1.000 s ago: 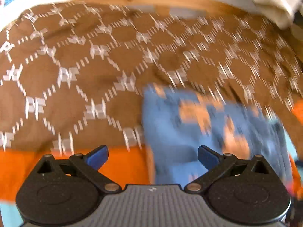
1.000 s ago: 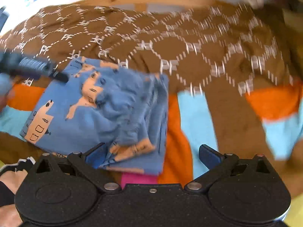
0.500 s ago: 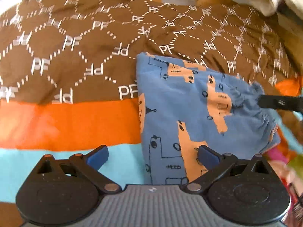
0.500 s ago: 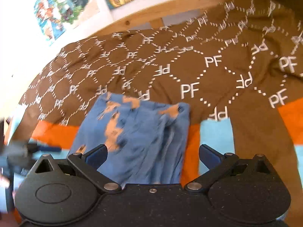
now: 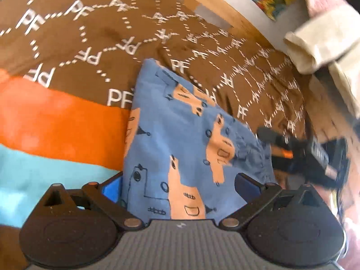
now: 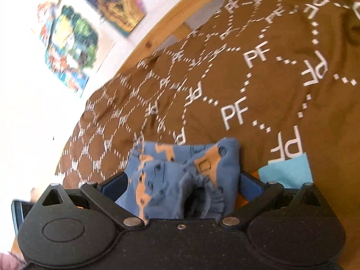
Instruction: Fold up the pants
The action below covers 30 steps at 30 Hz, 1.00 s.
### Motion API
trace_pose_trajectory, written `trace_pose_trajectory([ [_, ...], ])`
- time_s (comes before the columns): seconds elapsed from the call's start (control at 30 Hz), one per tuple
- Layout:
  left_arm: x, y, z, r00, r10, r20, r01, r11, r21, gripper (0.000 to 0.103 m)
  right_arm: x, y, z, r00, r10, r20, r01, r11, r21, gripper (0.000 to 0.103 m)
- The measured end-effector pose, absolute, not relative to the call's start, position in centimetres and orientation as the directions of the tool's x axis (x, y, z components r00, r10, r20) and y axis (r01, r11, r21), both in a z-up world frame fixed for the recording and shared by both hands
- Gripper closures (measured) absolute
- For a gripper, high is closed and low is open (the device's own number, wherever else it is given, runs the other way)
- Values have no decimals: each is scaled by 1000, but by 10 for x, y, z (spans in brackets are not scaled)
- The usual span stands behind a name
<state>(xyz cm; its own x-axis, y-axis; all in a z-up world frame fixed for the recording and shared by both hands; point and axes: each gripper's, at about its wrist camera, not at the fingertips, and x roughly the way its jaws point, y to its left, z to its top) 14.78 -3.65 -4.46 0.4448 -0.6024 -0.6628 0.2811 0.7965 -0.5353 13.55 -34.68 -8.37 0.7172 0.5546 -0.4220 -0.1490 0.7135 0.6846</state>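
The folded blue pants (image 5: 180, 139) with orange prints lie flat on the bedspread. In the left wrist view my left gripper (image 5: 177, 186) is open, its blue pads astride the near edge of the pants. The black tip of the other gripper (image 5: 270, 136) shows at the pants' right edge, by the gathered waistband. In the right wrist view my right gripper (image 6: 182, 185) is open too, low over the pants (image 6: 180, 171), with the puckered waistband between its fingers. Neither gripper has closed on the cloth.
The bedspread (image 5: 78, 51) is brown with white PF lettering, with an orange band (image 5: 56, 121) and light blue patches (image 6: 288, 171). A wooden bed frame (image 6: 180, 20) runs along the far edge below a wall with posters (image 6: 69, 42). Beige cloth (image 5: 319, 45) hangs at upper right.
Both grippers have come down and closer to the pants, and now each has an edge of the pants between its open fingers. The pants have stayed folded in place.
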Motion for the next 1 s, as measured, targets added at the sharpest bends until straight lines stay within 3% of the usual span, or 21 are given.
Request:
trace_pose_trajectory([
  [0.1,152,-31,-48,452,-601,-659,237,793,-561,5,136,-345,-82,711,554,-432,-149,720,678,2],
  [0.2,153,-29,-50,456,-597,-660,212,793,-571,10,135,-347,-86,750,525,-402,-103,694,713,9],
  [0.27,155,-28,-50,459,-590,-665,201,797,-569,14,133,-347,-91,772,493,-400,-73,694,716,20],
  [0.33,155,-27,-50,464,-575,-674,192,808,-557,21,130,-348,-93,781,463,-420,-45,712,701,39],
  [0.43,156,-26,-50,477,-539,-694,178,833,-525,41,130,-354,-98,780,450,-435,-8,702,713,60],
  [0.47,155,-26,-49,480,-526,-703,175,842,-510,50,129,-357,-100,781,451,-431,-4,694,720,62],
  [0.57,155,-27,-48,477,-518,-710,189,849,-493,59,126,-351,-101,789,431,-438,1,713,701,68],
  [0.8,149,-35,-41,498,-485,-719,226,873,-432,73,110,-318,-84,826,299,-478,7,842,539,76],
  [1.0,132,-49,-28,569,-438,-696,330,897,-294,85,94,-294,-60,857,224,-464,-31,922,387,82],
])
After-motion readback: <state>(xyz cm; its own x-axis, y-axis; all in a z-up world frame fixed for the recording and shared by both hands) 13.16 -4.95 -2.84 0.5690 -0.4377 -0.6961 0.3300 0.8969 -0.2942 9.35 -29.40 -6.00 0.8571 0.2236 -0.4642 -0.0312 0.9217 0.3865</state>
